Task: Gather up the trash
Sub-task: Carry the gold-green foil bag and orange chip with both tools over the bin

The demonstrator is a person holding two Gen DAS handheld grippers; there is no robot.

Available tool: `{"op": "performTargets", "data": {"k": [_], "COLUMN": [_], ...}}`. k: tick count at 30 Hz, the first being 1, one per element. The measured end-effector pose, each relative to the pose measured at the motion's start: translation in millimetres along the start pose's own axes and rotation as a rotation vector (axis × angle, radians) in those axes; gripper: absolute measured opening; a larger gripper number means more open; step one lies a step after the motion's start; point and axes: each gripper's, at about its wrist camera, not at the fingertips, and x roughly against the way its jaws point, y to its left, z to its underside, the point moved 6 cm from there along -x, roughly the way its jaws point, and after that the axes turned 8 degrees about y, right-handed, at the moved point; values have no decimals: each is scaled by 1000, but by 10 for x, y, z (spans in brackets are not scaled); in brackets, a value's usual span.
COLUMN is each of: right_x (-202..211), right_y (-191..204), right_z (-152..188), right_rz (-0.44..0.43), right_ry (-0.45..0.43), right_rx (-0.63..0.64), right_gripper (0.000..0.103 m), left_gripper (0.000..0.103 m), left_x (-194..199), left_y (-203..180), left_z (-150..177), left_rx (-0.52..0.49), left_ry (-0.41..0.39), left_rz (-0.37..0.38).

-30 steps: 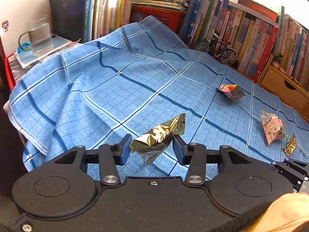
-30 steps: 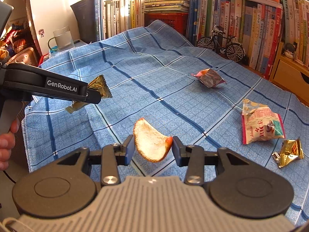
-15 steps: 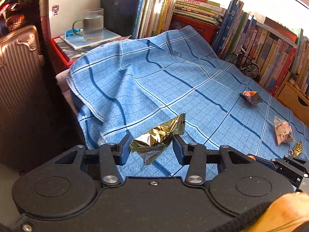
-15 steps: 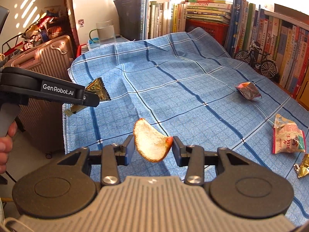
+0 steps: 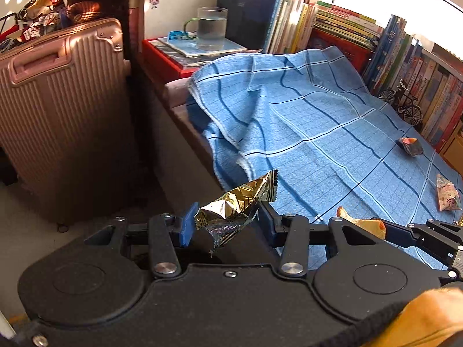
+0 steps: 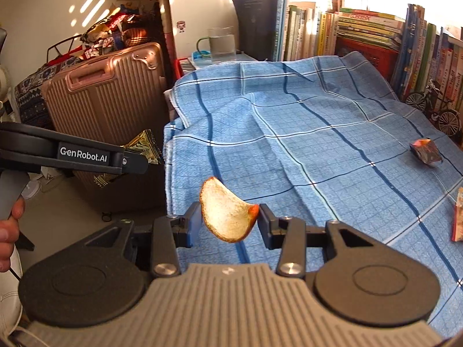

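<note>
- The surface (image 6: 170, 101) is covered by a rumpled blue checked cloth (image 6: 303, 144) that hangs over its near edge.
- On the cloth lie a crumpled dark wrapper (image 6: 426, 151) and, nearer the right edge, a red-and-white snack packet (image 5: 448, 197).
- A toy bicycle (image 6: 435, 110) stands at the back beside the books (image 6: 361, 29).

Left gripper (image 5: 227, 222): black matte body, two round disc housings, silver pivot screws, blue finger pads (image 5: 188, 225); white "GenRobot.AI" lettering along its side, grey handle. Right gripper (image 6: 228, 221): same black linkage and screws, grey ribbed centre panel. Hand (image 6: 8, 231): bare fingers on handle.
</note>
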Motion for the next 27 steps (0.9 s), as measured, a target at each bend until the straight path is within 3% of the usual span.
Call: {"op": "performTargets", "data": {"k": [20, 25, 27], "right_x": [-242, -291, -299], "right_y": [627, 732, 769], "right_z": [-6, 10, 15], "right_rz": [-163, -187, -186], "right_ry": [62, 82, 82], "right_rx": [139, 160, 171], "right_gripper": [48, 53, 63], "left_gripper": [44, 44, 44], "left_x": [109, 139, 149], "left_y": [692, 808, 847], "left_z": [215, 280, 297], "left_rx": [132, 170, 184], "left_ry": [17, 19, 17], "left_rz": [-123, -137, -141]}}
